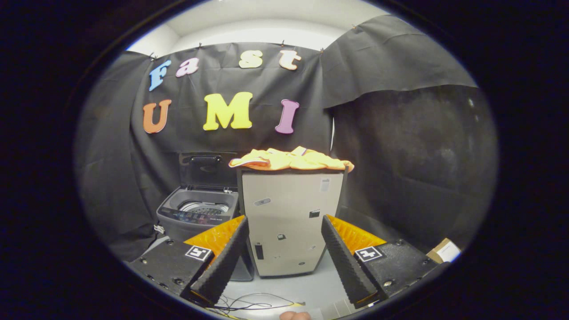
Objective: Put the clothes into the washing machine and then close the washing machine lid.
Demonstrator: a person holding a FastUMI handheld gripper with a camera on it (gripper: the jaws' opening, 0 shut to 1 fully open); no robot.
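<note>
Claw [284,258] spread wide, nothing between its fingers, held well back from everything. Straight ahead beyond the fingers, a beige cabinet [291,222] on the floor, with the yellow-and-orange clothes [289,160] heaped on top. Just left of the cabinet, the washing machine [198,213], lid [206,171] up and drum exposed. Loose cables [249,306] on the floor close below the fingers. Probably the very first step: clothes not yet grasped. Next, likely, up and forward to the heap, then fingers closed on a fold.
</note>
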